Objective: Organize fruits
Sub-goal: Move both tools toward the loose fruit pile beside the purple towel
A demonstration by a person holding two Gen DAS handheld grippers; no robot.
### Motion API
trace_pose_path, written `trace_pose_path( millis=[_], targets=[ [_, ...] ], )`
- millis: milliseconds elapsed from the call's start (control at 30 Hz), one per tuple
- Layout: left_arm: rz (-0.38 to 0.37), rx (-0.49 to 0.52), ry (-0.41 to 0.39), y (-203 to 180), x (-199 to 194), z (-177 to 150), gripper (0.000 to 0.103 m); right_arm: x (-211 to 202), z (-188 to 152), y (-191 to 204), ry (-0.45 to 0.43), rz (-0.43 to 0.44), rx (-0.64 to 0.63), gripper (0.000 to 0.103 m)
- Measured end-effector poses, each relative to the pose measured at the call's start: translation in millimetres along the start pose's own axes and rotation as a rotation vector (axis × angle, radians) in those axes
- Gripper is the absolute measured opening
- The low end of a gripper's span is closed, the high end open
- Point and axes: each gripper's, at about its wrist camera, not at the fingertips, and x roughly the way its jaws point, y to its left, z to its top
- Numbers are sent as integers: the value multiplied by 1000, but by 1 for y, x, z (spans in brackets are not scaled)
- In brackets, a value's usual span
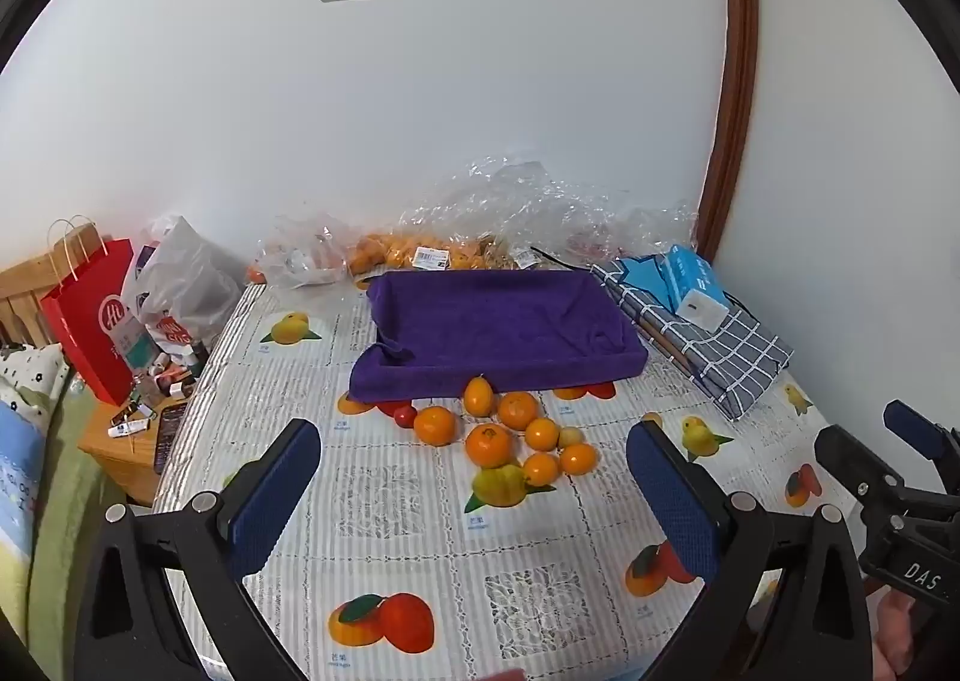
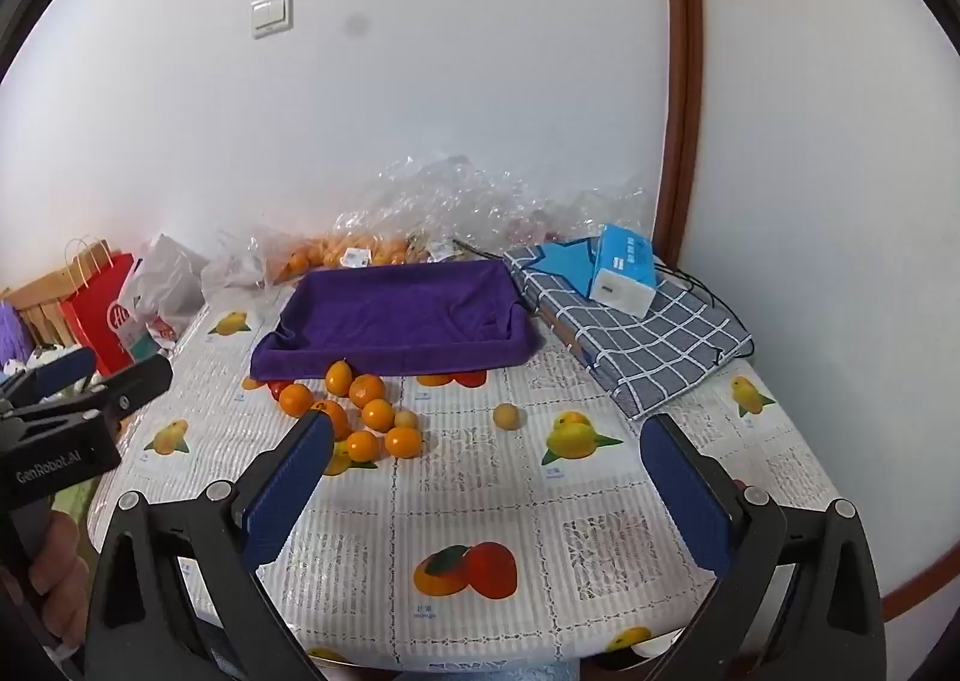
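- Left wrist view: fruit-print tablecloth (image 1: 384, 501) carries purple towel-lined tray (image 1: 498, 321), empty.
- Loose orange citrus fruits (image 1: 491, 444) cluster just before it.
- Left gripper (image 1: 474, 477) and right gripper (image 2: 486, 477) tilt downward, released, empty.

A: Where does the left black two-finger gripper with blue textured pads (image 1: 474, 477) sit in its own view?

B: Across the bottom of the frame, tilted downward, jaws spread wide, with nothing between the blue pads (image 1: 273, 492).

A: And the right black two-finger gripper with blue pads (image 2: 486, 471)?

B: The same: low in its frame, angled down, jaws wide apart and empty.

A: Do they see each other?

B: Yes. The right one enters the left view's lower right edge; the left one shows at the right view's left edge, with the person's hand (image 2: 57, 579) wrapped around its handle at lower left.
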Motion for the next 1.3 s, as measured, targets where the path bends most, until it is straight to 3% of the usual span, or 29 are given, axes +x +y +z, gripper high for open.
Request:
trace_pose_path(
  millis=[200, 333, 933, 1300],
  targets=[
    [19, 45, 11, -21, 2, -4, 103, -4, -1, -3, 25, 6, -10, 101],
    [-26, 5, 6, -7, -9, -2, 103, -14, 7, 2, 24, -1, -14, 101],
    [-29, -21, 5, -5, -15, 4, 103, -22, 4, -8, 10, 12, 20, 101],
    [-28, -20, -5, 2, -15, 1, 103, -15, 0, 5, 16, 28, -19, 101]
  ],
)
